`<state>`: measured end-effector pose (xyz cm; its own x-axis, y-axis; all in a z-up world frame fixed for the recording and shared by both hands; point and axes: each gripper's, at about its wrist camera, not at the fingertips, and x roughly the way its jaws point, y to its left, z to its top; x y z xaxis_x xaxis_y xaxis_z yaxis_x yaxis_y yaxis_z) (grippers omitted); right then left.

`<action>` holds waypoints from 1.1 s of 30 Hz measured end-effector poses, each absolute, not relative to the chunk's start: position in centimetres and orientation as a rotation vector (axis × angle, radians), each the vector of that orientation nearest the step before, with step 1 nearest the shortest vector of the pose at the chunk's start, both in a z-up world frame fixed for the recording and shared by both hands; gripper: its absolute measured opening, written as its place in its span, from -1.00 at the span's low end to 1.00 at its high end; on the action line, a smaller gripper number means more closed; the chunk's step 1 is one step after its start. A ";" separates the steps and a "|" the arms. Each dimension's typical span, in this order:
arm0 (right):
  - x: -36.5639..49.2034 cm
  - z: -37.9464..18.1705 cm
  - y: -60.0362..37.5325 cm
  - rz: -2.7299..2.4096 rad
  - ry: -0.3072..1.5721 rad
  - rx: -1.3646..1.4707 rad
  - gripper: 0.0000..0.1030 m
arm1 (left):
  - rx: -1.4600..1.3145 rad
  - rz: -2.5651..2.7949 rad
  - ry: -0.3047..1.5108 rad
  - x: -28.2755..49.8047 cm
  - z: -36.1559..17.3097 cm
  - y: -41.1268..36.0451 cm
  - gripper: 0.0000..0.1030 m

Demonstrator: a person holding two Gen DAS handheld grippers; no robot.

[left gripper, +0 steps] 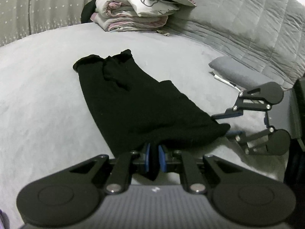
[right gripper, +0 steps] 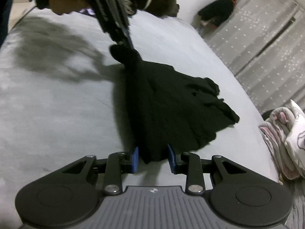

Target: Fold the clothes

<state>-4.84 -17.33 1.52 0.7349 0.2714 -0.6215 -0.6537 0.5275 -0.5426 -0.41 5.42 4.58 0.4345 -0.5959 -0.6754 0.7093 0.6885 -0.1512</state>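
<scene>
A black garment [left gripper: 131, 103] lies on the grey bed [left gripper: 38, 95], its near edge lifted. My left gripper [left gripper: 154, 159] is shut on one near corner, black cloth pinched between its blue pads. In the right wrist view the garment [right gripper: 171, 105] stretches between both grippers. My right gripper [right gripper: 153, 159] has its blue pads apart with the other corner lying between them, not pinched. The left gripper [right gripper: 124, 42] shows at the top there, held by a hand, clamped on the cloth. The right gripper [left gripper: 231, 123] shows at the garment's right corner in the left wrist view.
A folded white and pink quilt [left gripper: 137, 9] sits at the bed's far end, also at the right edge of the right wrist view [right gripper: 284, 141]. A grey quilted cover [left gripper: 247, 22] and a small grey pillow [left gripper: 234, 70] lie to the right. A starred curtain [right gripper: 266, 43] hangs beyond the bed.
</scene>
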 end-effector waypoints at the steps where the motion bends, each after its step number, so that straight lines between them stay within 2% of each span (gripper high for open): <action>1: -4.7 1.7 -17.4 0.575 0.500 -0.840 -0.92 | 0.181 -0.810 0.766 -0.5 4.6 5.3 -0.80; 6: -4.2 2.6 -17.8 0.548 0.470 -0.785 -0.93 | 0.269 -0.788 0.735 -1.5 4.4 4.8 -0.79; 8: -4.0 2.8 -17.9 0.540 0.475 -0.766 -0.93 | 0.311 -0.787 0.710 -2.2 4.5 4.7 -0.67; 9: -3.8 2.9 -18.0 0.537 0.478 -0.757 -0.93 | 0.342 -0.787 0.687 -2.7 4.4 4.6 -0.54; 10: -3.7 3.0 -18.0 0.533 0.480 -0.747 -0.93 | 0.372 -0.786 0.664 -3.2 4.4 4.5 -0.23; 11: -3.6 3.1 -18.1 0.529 0.483 -0.738 -0.92 | 0.402 -0.781 0.647 -3.6 4.3 4.3 -0.14; 12: -3.4 3.2 -18.2 0.526 0.485 -0.728 -0.92 | 0.431 -0.775 0.630 -4.0 4.2 4.1 -0.13; 21: -1.8 4.2 -19.0 0.510 0.506 -0.613 -0.92 | 0.731 -0.803 0.505 -7.8 2.8 1.6 -0.14; 30: -1.6 4.8 -19.3 0.511 0.497 -0.563 -0.92 | 0.913 -0.772 0.457 -9.1 0.6 0.5 -0.15; 32: -1.6 4.8 -19.3 0.513 0.496 -0.564 -0.92 | 0.906 -0.762 0.475 -8.8 0.6 0.6 -0.44; 33: -1.6 4.7 -19.3 0.513 0.496 -0.565 -0.92 | 0.902 -0.757 0.483 -8.6 0.6 0.7 -0.74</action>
<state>-1.64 -19.35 4.74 0.7625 0.3144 -0.5655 -0.5759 0.7282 -0.3716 -8.59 0.65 0.56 0.6482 -0.3784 -0.6608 0.7586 0.3955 0.5178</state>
